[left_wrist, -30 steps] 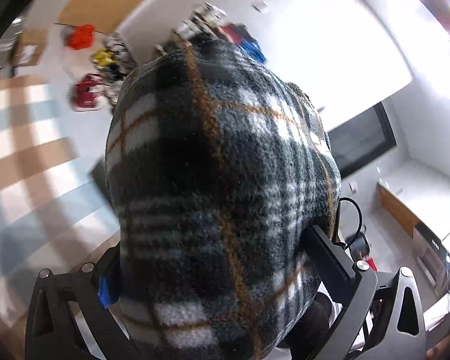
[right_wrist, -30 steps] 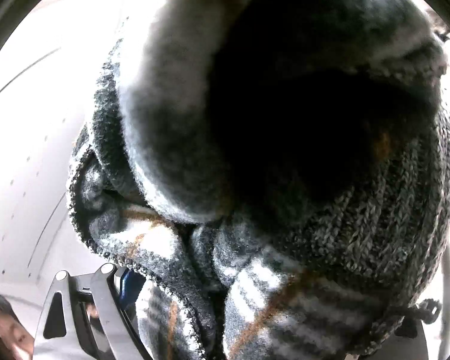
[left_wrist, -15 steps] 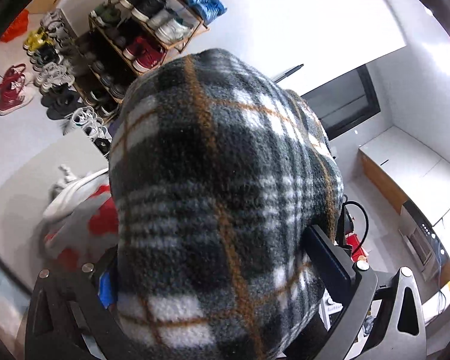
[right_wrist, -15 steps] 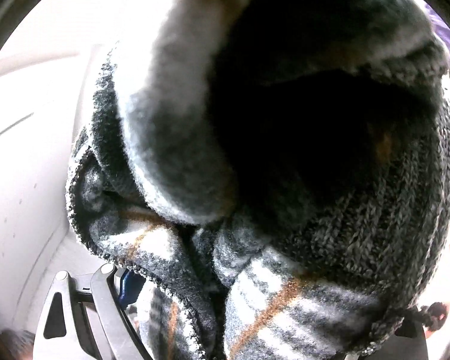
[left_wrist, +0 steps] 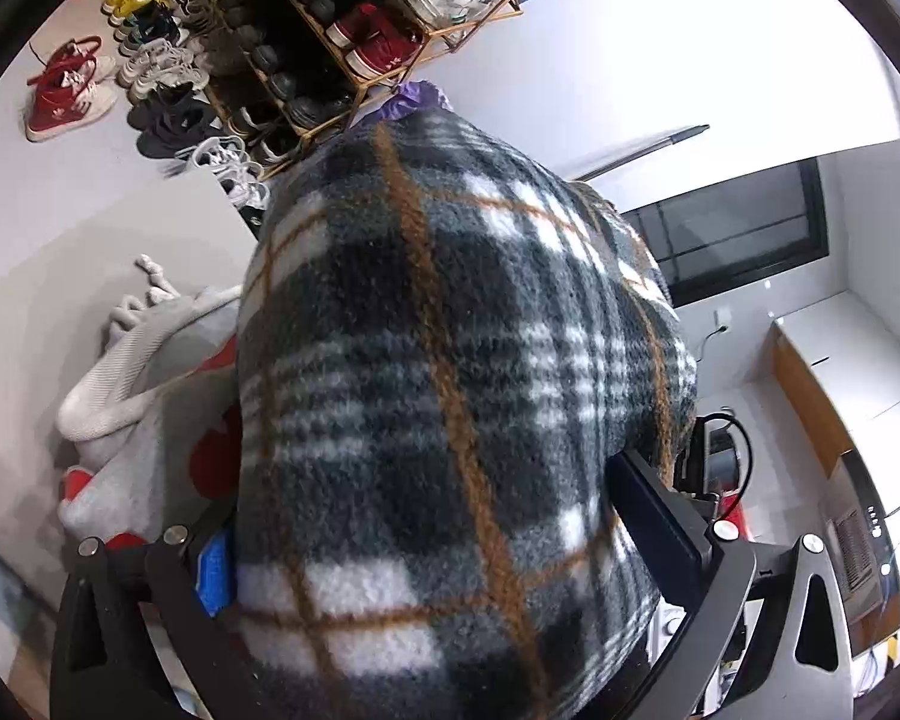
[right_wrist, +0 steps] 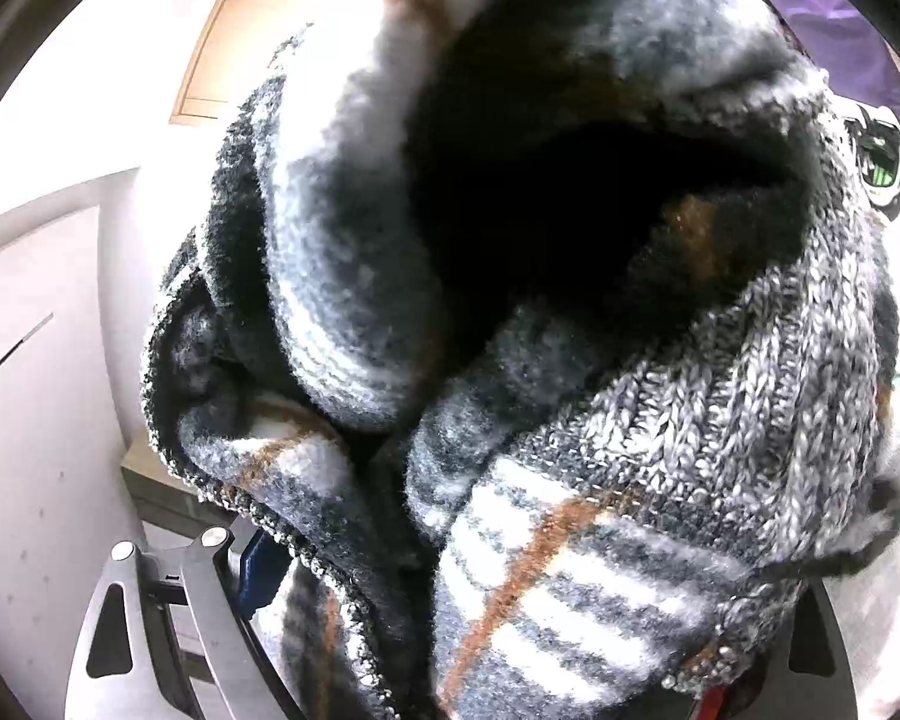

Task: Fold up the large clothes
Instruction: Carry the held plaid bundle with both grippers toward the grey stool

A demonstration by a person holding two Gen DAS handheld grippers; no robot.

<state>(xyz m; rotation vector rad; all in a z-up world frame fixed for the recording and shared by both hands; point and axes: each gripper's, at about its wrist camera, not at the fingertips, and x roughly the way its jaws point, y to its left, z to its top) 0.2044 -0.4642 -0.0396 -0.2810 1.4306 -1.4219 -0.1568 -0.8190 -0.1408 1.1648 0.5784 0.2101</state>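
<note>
A plaid fleece garment (left_wrist: 450,420) in dark grey, white and orange-brown bulges up from 6 o'clock, filling the left wrist view. In the right wrist view its bunched folds (right_wrist: 510,360) show a grey ribbed knit band at 4 o'clock.

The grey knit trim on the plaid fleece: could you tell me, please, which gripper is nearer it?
Right. The knit trim bunches just above the right gripper, shut on the plaid fleece; the left gripper holds plain plaid, no trim in view.
</note>
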